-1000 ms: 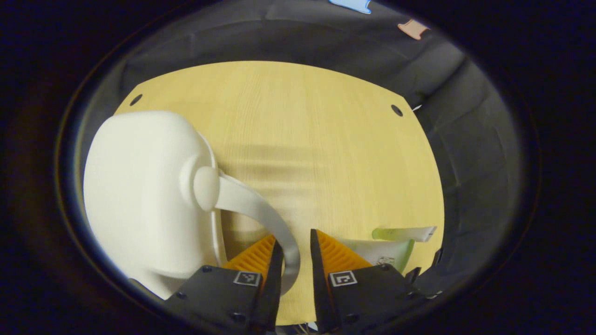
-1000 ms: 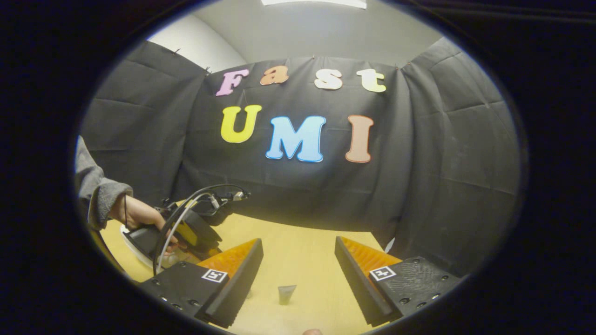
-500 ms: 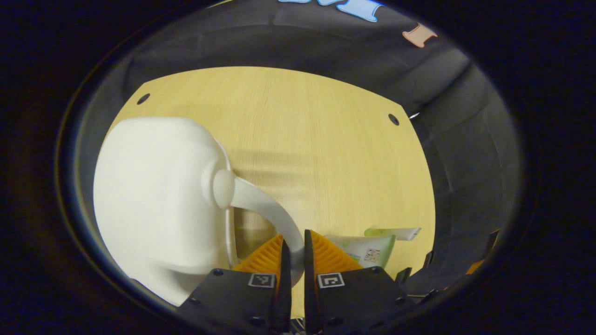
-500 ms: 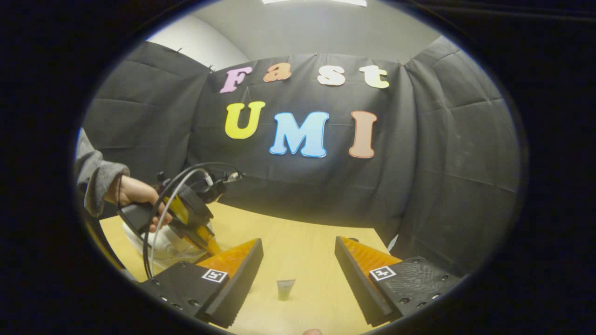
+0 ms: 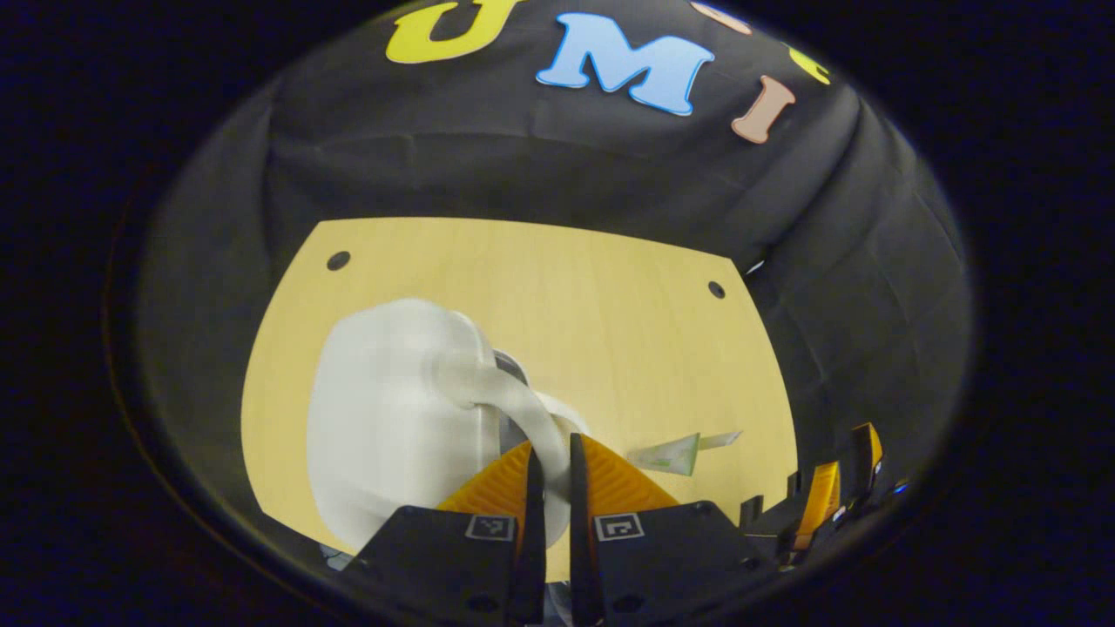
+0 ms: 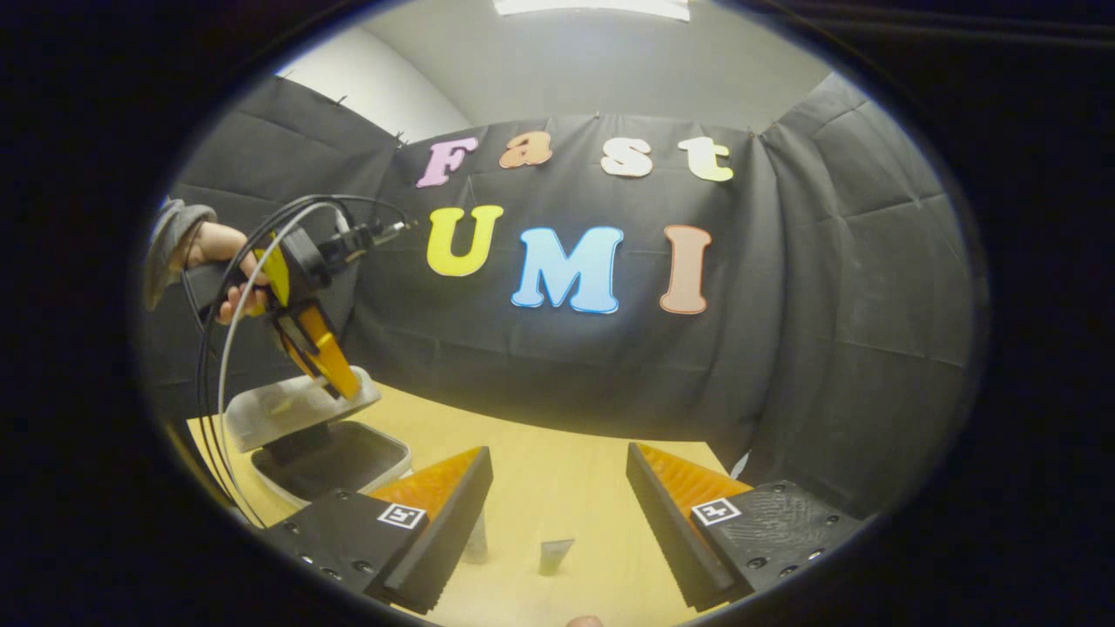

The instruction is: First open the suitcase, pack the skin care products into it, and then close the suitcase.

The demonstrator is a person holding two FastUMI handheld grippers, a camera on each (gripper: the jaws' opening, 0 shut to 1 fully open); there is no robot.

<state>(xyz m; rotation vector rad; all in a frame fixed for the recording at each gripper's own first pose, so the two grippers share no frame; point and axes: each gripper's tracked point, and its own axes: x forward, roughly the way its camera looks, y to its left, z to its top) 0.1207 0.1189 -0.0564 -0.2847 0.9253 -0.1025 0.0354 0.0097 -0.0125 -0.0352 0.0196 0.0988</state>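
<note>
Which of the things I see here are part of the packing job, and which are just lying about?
Part of the job:
- white suitcase, lid lifted
- its handle, pinched by the left gripper
- skin care tubes on the table
- right gripper, jaws apart, holding nothing

Just there:
- wooden table
- black cloth wall

Suitcase (image 5: 383, 435) shell smooth matt white plastic, table (image 5: 592, 305) pale wood-grain w/ slight sheen, booth wall (image 6: 810, 348) creased matt cloth.

Light falls from a ceiling panel (image 6: 592, 7) above me. My suitcase (image 5: 392, 435) looks blurred and washed out, and edges bend strongly.
</note>
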